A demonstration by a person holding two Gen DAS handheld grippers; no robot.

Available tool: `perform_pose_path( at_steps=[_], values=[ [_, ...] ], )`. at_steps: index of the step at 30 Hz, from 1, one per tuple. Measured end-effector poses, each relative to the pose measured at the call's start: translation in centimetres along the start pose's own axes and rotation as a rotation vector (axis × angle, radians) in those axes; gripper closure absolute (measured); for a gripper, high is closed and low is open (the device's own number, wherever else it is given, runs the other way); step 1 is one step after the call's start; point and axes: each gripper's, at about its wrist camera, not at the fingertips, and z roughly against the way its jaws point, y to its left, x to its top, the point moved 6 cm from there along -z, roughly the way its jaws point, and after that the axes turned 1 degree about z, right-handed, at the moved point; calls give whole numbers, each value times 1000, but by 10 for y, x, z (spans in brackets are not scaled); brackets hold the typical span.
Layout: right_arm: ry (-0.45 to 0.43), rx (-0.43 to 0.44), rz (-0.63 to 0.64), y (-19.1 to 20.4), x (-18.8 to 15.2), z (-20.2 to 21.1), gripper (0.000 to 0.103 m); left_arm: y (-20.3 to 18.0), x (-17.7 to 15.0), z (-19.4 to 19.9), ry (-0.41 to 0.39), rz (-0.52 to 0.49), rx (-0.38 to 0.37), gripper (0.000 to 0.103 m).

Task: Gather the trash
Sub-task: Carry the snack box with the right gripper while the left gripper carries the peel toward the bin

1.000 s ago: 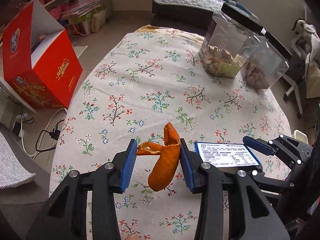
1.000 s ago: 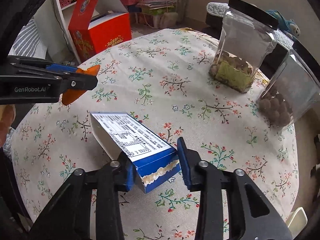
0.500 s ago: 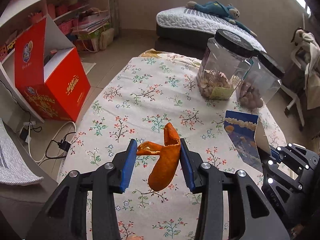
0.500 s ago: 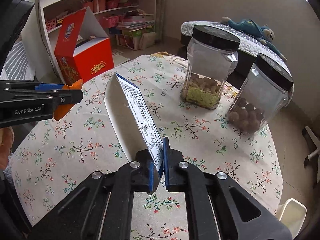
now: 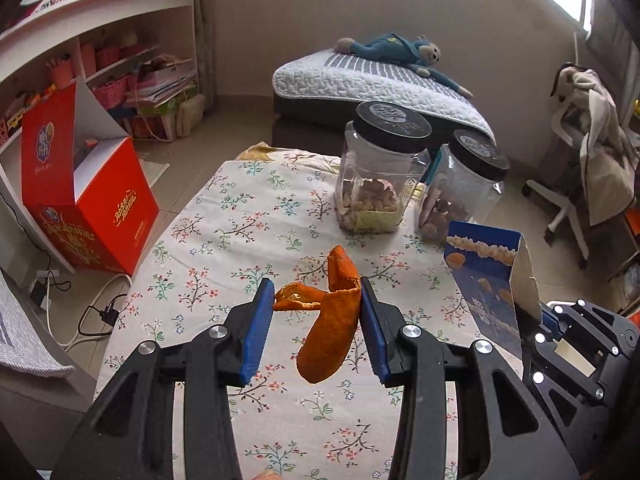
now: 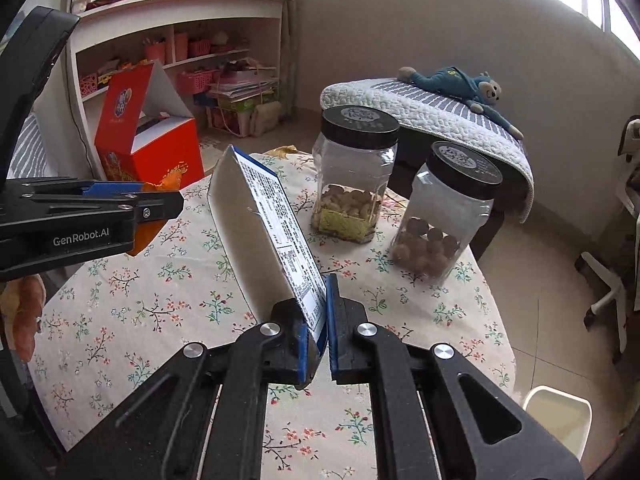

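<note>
A big table [image 5: 224,216] with a flowery cloth filled the middle of the room. A red box [image 5: 100,208] with its lid up stood on the floor, far to the left of the table. Two jars [image 6: 352,184] with black lids sat at the far side of the table.

The right gripper [image 6: 318,344] was squeezed tight on the low corner of a flat blue carton [image 6: 264,236], which stuck up tall and leaned away to the left, off the table.

The left gripper [image 5: 316,332] pinched an orange peel [image 5: 332,324] between its blue pads, and the peel hung down in the air above the cloth.

Both pieces of trash were up in the air. The red box looked like the bin. It lay to the left, so the left gripper was nearer to it.
</note>
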Motion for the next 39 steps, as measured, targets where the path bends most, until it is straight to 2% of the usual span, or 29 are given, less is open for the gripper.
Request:
perform_pose_path(
  at_steps=[9,21,28,34,36,37,38,39],
  values=[
    [-41,-86,-71,-44,-10,33,97,-45,2,12,-32,-37,-48,61],
    [-77,-238,-225,-123,-35,75,96,-111,-1,15,-46,-94,-118,61],
    [-42,-348,-359,-181,-65,92,96,-154,-7,15,-40,-136,-159,61],
    [23,-419,-499,-231,-100,102,95,-191,-13,16,-33,-166,-197,61],
    [35,-430,-540,-246,-112,108,89,-206,-14,17,-34,-176,-214,61],
    [33,-437,-558,-252,-117,112,73,-214,-14,18,-34,-181,-223,61],
    [22,-458,-574,-257,-123,119,51,-222,-15,18,-33,-185,-233,61],
    [12,-477,-584,-263,-127,125,41,-231,-16,19,-31,-189,-245,61]
  ],
)
